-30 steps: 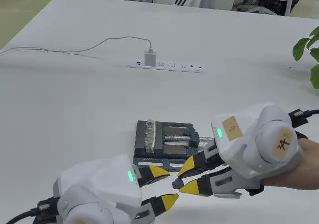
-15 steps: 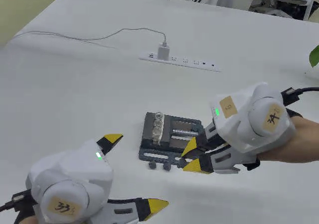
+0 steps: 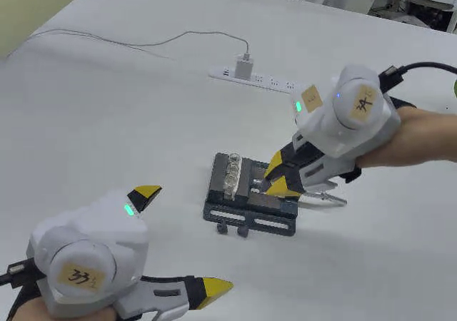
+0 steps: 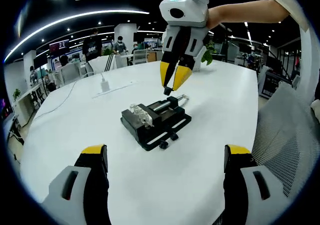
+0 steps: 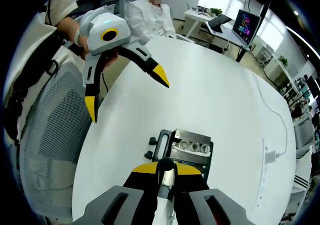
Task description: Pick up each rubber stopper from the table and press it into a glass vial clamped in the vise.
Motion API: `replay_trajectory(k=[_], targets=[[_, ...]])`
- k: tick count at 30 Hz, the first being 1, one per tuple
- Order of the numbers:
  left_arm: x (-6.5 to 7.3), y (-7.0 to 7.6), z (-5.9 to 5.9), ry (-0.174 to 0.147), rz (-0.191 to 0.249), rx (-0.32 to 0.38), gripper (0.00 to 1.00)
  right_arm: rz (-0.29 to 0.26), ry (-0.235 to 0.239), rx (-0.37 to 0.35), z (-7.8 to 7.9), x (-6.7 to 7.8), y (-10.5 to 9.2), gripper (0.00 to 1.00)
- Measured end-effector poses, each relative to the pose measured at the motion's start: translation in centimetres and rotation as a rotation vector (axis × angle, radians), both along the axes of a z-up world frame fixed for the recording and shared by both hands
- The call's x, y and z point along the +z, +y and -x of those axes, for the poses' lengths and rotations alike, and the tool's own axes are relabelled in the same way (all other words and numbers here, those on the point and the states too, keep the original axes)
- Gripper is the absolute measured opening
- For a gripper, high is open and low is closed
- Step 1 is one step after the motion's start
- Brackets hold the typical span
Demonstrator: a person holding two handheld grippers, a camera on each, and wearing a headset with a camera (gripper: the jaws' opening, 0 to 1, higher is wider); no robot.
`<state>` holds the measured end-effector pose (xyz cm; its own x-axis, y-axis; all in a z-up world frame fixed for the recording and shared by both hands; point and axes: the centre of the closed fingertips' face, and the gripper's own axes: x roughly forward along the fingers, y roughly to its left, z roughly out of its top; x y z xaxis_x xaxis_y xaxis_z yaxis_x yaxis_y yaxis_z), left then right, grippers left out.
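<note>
Down at the middle of the white table [image 3: 107,121] sits the vise [image 3: 250,207], dark and squat, and clamped in it is a short row of glass vials [image 3: 232,175], clear, upright, mouths up. From the right gripper view you look straight into them, three round rims side by side [image 5: 194,146] in the vise [image 5: 192,157].

Over it comes the right gripper [image 3: 280,178], yellow tips drawn narrow, and in its own view they pinch a small dark held stopper [image 5: 166,166]. The tips hang above the screw side of the vise, just beside the vials and not touching them. The left gripper view shows the same: right gripper [image 4: 172,82] pointing down over the vise [image 4: 160,122], vials [image 4: 139,110] off to one side.

Just in front of the vise, on the table, lies a loose stopper [image 3: 223,227], and a second loose stopper [image 3: 243,230] right next to it, both dark and small.

The left gripper [image 3: 180,240] hovers low and near, well apart from the vise, its tongs spread wide and holding nothing. The vise's silver handle [image 3: 325,198] sticks out under the right gripper. Farther back lies a white power strip [image 3: 260,80] with a charger [image 3: 244,69] plugged in and a grey cable [image 3: 128,43] trailing off across the table.
</note>
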<state>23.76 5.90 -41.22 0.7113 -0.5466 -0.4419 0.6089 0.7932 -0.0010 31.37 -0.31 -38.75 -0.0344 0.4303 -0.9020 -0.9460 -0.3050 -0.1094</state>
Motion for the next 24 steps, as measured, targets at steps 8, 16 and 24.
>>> replay_trajectory(k=[8, 16, 24], targets=[[0.1, 0.2, -0.1, -0.006, 0.006, 0.002, 0.94, 0.057, -0.020, 0.040, -2.1, 0.2, 1.0, 0.07], [0.2, -0.4, 0.1, -0.006, 0.009, -0.017, 0.93, 0.109, -0.026, 0.080, -3.8, 0.0, 2.3, 0.07], [-0.1, -0.4, 0.2, 0.005, 0.005, -0.027, 0.93, 0.186, -0.018, 0.118, -5.6, -0.9, 3.3, 0.07]])
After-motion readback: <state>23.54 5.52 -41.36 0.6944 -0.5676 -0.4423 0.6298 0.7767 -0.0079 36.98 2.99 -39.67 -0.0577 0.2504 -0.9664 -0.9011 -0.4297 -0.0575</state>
